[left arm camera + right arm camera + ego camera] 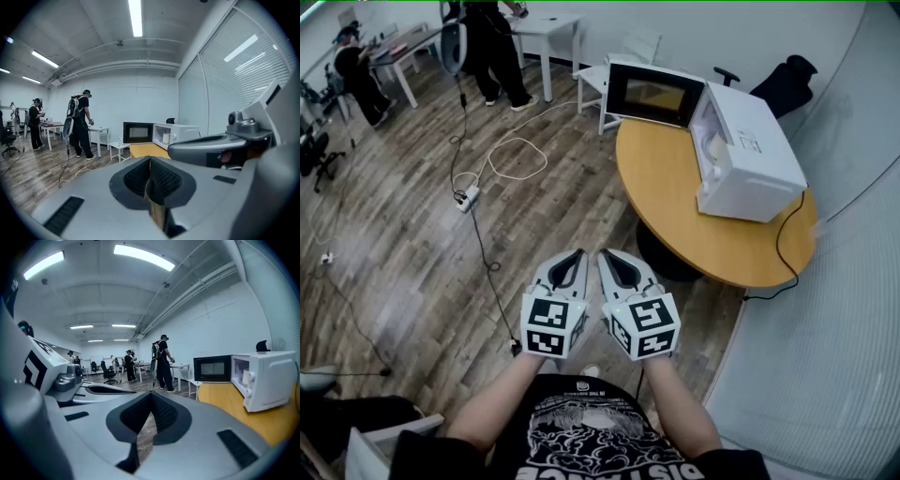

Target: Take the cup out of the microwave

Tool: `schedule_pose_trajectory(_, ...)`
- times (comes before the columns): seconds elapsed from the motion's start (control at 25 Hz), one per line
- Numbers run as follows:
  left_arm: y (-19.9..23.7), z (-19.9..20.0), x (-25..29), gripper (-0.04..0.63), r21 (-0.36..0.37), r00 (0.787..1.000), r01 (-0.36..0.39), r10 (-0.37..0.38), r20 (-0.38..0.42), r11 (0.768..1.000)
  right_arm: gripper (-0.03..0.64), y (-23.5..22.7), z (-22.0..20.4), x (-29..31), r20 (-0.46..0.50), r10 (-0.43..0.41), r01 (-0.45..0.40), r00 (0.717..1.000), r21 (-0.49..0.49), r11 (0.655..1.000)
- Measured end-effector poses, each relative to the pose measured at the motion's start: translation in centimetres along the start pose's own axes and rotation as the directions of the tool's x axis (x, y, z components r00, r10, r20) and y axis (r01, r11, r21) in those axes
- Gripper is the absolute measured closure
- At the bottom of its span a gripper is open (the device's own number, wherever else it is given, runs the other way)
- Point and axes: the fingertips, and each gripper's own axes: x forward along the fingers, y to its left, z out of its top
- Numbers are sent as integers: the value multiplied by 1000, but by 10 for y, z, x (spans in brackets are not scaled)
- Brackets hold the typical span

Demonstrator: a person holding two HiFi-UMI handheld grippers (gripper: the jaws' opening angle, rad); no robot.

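A white microwave [750,150] stands on a round wooden table [675,211], its dark-windowed door [649,94] swung open to the left. A white cup [167,138] stands inside the cavity, also seen as the cup [245,377] in the right gripper view. Both grippers are held side by side close to the person's body, well short of the table and over the wood floor. The left gripper [577,253] [150,161] is shut with nothing in it. The right gripper [606,254] [151,397] is beside it, its pads meeting at the tips, also holding nothing.
Cables and a power strip [467,198] lie on the floor at left. People stand by white desks [548,28] at the back. A small white side table [591,82] is by the microwave door. A black chair [783,84] and window blinds [853,281] are at right.
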Motion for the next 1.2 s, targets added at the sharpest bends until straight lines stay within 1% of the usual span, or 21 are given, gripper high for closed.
schedule_pose_trajectory(0.2,-6,-3,0,583,7,1000,5,-5,-5,1000,600,1,-6,-5,-17,-9,8,1000,-35,999)
schedule_pose_trajectory(0.48,-9,-4,6,584,23,1000,12,-12,-6,1000,600,-7,-9,-3,-13,-13,13,1000,-7,1000)
schedule_pose_trajectory(0.68,-4,0,20,584,25,1000,29,-29,12,999,600,-16,-11,6,-21,-17,17,1000,-5,1000)
schedule_pose_trajectory(0.8,1,3,33,586,28,999,47,-47,6,999,600,-22,-12,17,-29,-22,22,999,-4,1000)
schedule_pose_trajectory(1.04,20,14,67,584,43,996,88,-89,6,995,600,-44,-2,53,-19,-59,59,998,20,998)
schedule_pose_trajectory(1.2,43,24,95,584,27,992,124,-124,9,992,600,-58,7,87,-20,-80,80,997,29,996)
